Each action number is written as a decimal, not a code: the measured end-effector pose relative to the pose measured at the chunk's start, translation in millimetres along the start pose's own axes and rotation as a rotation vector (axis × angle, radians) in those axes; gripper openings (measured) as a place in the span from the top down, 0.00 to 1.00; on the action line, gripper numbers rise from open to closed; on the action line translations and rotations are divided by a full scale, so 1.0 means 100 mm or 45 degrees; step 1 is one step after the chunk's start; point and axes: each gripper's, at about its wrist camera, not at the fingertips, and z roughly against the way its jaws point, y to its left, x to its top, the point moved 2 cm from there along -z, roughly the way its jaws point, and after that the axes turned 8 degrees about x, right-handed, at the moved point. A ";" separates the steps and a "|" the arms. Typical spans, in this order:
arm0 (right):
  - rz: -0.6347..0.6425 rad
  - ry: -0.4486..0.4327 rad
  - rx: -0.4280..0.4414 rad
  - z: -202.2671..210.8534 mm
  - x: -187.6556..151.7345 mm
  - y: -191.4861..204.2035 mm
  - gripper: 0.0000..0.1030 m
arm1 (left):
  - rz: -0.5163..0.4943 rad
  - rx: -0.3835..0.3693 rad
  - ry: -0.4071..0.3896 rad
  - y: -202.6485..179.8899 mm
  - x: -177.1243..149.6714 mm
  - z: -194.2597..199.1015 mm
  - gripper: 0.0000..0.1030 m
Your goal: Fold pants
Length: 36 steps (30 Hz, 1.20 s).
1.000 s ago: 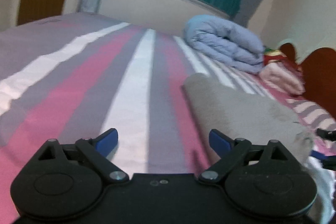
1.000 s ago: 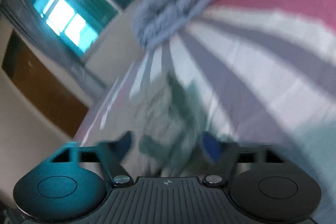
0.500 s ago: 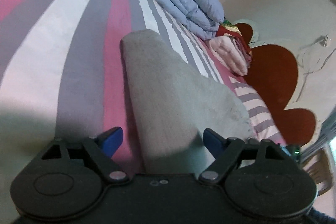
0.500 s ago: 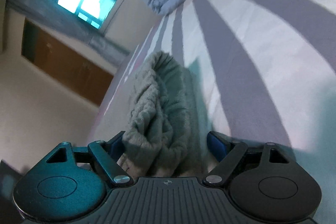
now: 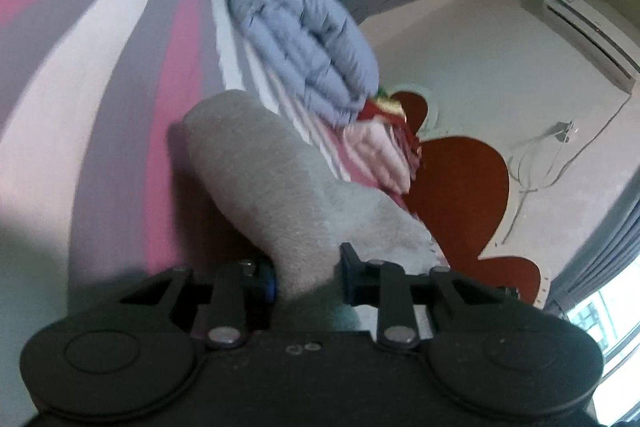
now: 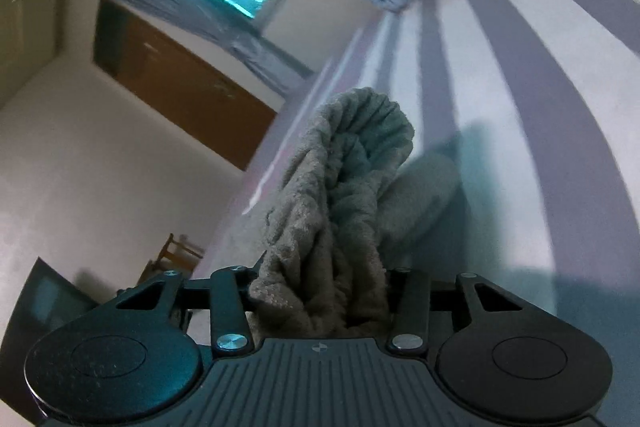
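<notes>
Both hand-held grippers had just closed from wide apart: the left hand-held gripper [image 5: 308,277] and right hand-held gripper [image 6: 320,291] each clamped the grey fleece pants [image 5: 272,183] on the striped bed [image 5: 100,75], seemingly ready to lift for folding.

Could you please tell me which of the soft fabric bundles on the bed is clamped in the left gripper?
The grey fleece pants: the left gripper pinches their near end, whereas the blue quilt and pink blanket lie untouched beyond.
</notes>
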 end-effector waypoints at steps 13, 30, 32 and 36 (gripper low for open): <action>-0.152 -0.014 -0.183 -1.29 0.89 -0.92 0.32 | -0.034 0.279 -0.154 0.79 0.58 -0.80 0.44; -0.027 -0.176 -0.133 0.58 -0.42 -0.34 0.00 | -0.129 0.681 -0.306 0.29 -0.94 1.27 0.28; 0.002 -0.221 -0.264 0.64 -0.66 -0.06 0.00 | -0.169 0.788 -0.352 0.08 -1.09 1.46 0.21; 0.259 -0.330 -0.487 0.90 -1.11 0.64 0.00 | -0.268 0.883 -0.478 -0.46 -1.42 1.82 0.05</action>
